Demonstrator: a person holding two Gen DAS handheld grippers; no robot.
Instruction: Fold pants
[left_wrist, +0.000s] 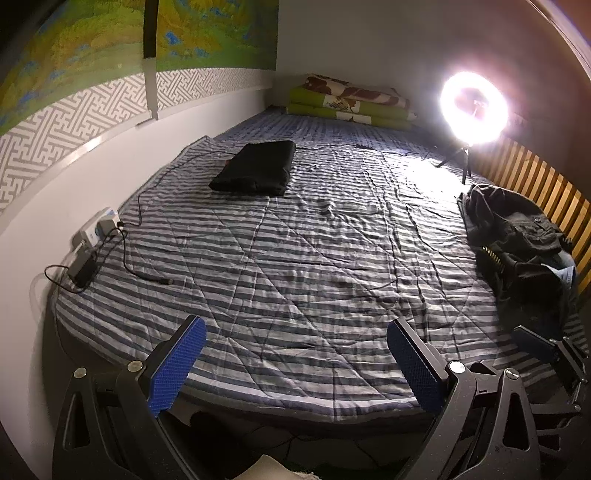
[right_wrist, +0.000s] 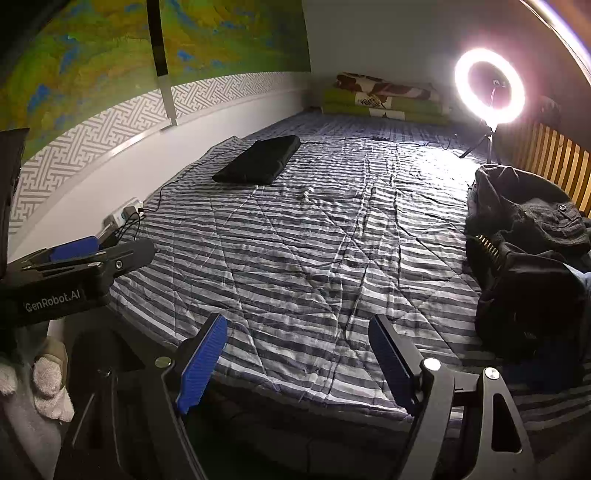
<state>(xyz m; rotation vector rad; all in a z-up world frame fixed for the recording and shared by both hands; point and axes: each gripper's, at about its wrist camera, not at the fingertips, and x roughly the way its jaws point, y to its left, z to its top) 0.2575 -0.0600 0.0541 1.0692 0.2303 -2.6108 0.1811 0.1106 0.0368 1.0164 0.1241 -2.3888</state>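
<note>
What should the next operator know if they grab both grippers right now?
Left gripper: open, empty, over the near edge of the striped quilt.
Right gripper: open, empty, beside it.
Done: one black folded garment lies flat at the far left of the quilt.
Left: a pile of dark unfolded clothes sits at the right edge by the slatted rail. Neither gripper is touching it.
Next, probably: pull one pair of pants from the pile onto the bare middle and fold.

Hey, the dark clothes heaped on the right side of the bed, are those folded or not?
Not folded. The dark clothes lie in a crumpled heap by the slatted rail, unlike the flat black bundle across the bed.
</note>
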